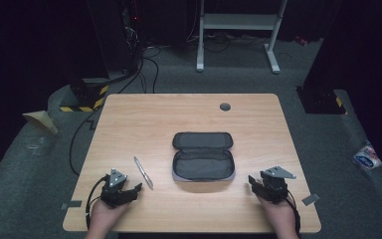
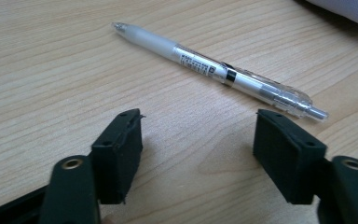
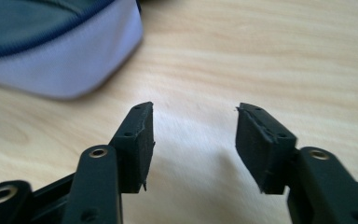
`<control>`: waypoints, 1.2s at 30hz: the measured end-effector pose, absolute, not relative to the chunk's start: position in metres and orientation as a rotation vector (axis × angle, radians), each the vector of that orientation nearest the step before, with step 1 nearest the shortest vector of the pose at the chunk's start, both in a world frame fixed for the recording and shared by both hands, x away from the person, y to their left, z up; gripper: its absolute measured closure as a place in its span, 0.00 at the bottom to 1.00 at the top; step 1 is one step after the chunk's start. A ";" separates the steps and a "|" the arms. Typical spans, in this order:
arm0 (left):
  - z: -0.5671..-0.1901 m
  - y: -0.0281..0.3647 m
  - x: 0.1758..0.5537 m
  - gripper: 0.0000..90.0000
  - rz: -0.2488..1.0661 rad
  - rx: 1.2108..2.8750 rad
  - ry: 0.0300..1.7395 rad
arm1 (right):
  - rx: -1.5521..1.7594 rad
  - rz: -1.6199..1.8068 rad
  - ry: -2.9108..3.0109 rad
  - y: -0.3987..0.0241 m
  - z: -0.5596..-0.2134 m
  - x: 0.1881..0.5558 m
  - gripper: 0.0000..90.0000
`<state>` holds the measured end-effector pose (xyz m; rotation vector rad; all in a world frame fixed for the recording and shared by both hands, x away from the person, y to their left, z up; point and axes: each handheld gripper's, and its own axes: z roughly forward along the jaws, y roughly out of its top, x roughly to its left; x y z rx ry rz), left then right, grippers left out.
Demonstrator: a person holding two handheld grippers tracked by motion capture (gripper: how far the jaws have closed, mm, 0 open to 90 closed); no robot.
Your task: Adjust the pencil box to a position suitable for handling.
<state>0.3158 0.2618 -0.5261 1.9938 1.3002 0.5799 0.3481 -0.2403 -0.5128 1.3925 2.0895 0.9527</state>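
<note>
While both hands rest near the front edge of the bench (image 1: 129, 107), the left tongs (image 2: 198, 133) stand apart with nothing between them, just short of the pen (image 2: 219, 71). The pen lies flat between the left tongs and the open pouch (image 1: 203, 157). The right tongs (image 3: 195, 128) gape too, empty, near the pouch's corner.
</note>
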 end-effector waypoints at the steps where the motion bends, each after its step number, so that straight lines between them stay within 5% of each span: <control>1: -0.526 0.261 0.316 0.39 0.582 1.996 1.303 | 1.397 0.949 2.093 -0.241 -0.514 0.346 0.49; 18: -0.517 0.231 0.358 0.36 0.549 1.808 1.497 | 1.342 0.889 2.125 -0.236 -0.522 0.342 0.46; 36: -0.520 0.227 0.353 0.64 0.577 1.886 1.480 | 1.347 0.896 2.119 -0.235 -0.523 0.342 0.46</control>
